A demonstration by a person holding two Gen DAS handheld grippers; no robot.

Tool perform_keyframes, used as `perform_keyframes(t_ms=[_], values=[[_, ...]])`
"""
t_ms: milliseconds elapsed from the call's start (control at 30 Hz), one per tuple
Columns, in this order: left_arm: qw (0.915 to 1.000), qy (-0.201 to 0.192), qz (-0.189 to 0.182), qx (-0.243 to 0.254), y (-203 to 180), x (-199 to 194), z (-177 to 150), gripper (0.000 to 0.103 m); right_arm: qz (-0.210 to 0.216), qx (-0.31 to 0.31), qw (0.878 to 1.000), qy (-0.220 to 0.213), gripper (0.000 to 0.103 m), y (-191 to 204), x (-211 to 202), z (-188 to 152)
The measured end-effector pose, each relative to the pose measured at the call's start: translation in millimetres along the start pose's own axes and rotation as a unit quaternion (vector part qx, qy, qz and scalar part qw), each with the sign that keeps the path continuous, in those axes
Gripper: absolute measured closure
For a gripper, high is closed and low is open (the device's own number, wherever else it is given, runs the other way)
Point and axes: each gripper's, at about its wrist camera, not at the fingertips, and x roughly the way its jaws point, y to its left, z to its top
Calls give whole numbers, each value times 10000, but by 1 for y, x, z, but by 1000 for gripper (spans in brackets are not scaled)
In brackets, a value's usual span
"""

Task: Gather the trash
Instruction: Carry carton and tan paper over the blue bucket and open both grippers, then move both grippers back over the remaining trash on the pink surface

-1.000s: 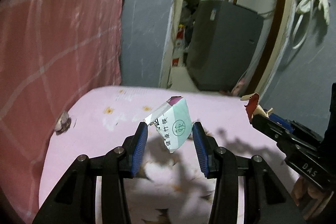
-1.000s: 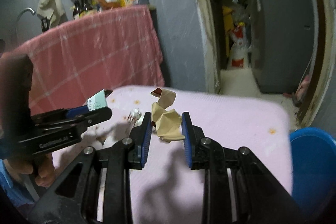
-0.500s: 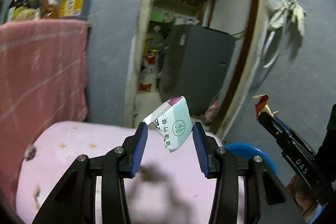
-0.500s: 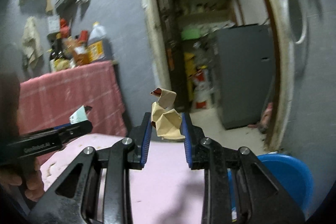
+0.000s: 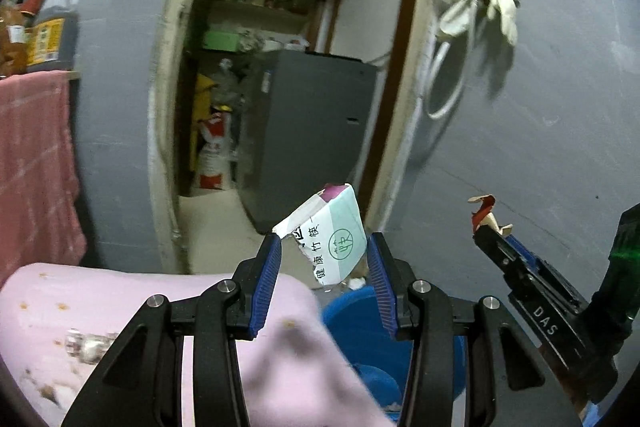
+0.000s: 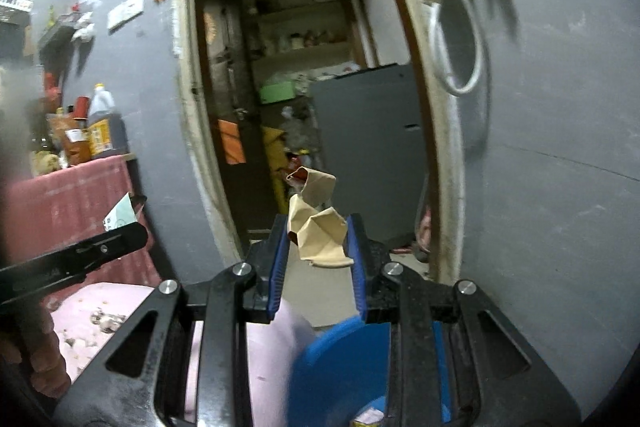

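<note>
Pinching a printed wrapper (image 5: 334,239), left jaws; right jaws pinch crumpled brown paper (image 6: 318,227).

Bucket (image 5: 348,311): mostly hidden behind gripper arms; contents unclear. Table (image 5: 120,307): near edge blurred. Hand (image 6: 44,359): cropped at frame edge.

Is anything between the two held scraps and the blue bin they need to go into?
Nothing visible. The green-and-white wrapper in the left gripper and the crumpled brown paper in the right gripper hang in open air, the blue bin just below and ahead.
</note>
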Motion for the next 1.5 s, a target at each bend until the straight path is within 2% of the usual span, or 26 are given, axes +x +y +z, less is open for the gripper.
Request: perform_keyframes(t_ms=[333, 667, 900, 1033, 1200, 1500], values=[[9978, 572, -346, 5, -39, 47, -11, 64, -336, 319, 9986, 237, 73, -37, 3, -7], [9918, 1235, -331, -1, -52, 83, -29, 63, -506, 745, 9940, 622, 72, -69, 19, -14], [9861, 1618, -370, 3, -52, 97, -39, 58, -560, 1005, 9896, 867, 72, -81, 29, -19], [9845, 1712, -368, -66, -50, 100, -42, 56, -566, 1103, 9875, 977, 70, -86, 32, -22], [9841, 1739, -364, -79, -49, 101, -41, 53, -544, 1163, 9862, 1041, 63, -90, 37, -22], [9864, 1620, -270, -110, -47, 95, -42, 40, -546, 1168, 9866, 1004, 55, -89, 36, -21]])
